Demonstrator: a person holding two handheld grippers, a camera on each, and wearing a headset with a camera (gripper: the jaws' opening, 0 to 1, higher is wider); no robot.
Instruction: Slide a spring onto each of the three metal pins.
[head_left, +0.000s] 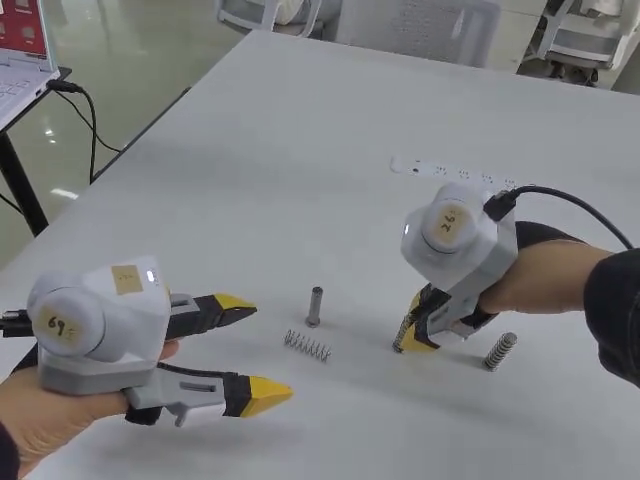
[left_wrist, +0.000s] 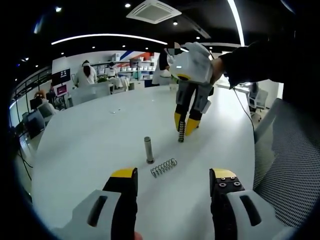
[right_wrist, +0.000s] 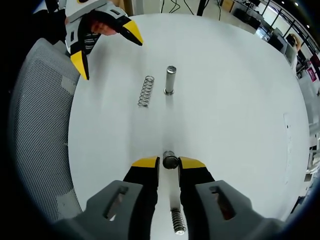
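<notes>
The white bench (head_left: 300, 150) carries an upright grey metal pin (head_left: 315, 306), a loose steel coil spring (head_left: 307, 346) beside it, a second spring (head_left: 500, 351) tilted rightward, a third spring (head_left: 403, 331) clamped in the right tool (head_left: 414, 342), and a white power strip (head_left: 450, 172).

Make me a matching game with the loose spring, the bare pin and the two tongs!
Things:
1. loose spring
2. bare pin
3. left tongs
4. right tongs

States:
A. wide open
B. standing upright
C. shut on the second pin
D. lying flat on the table

Pairs: 1-D, 2-B, 3-A, 4-C
</notes>
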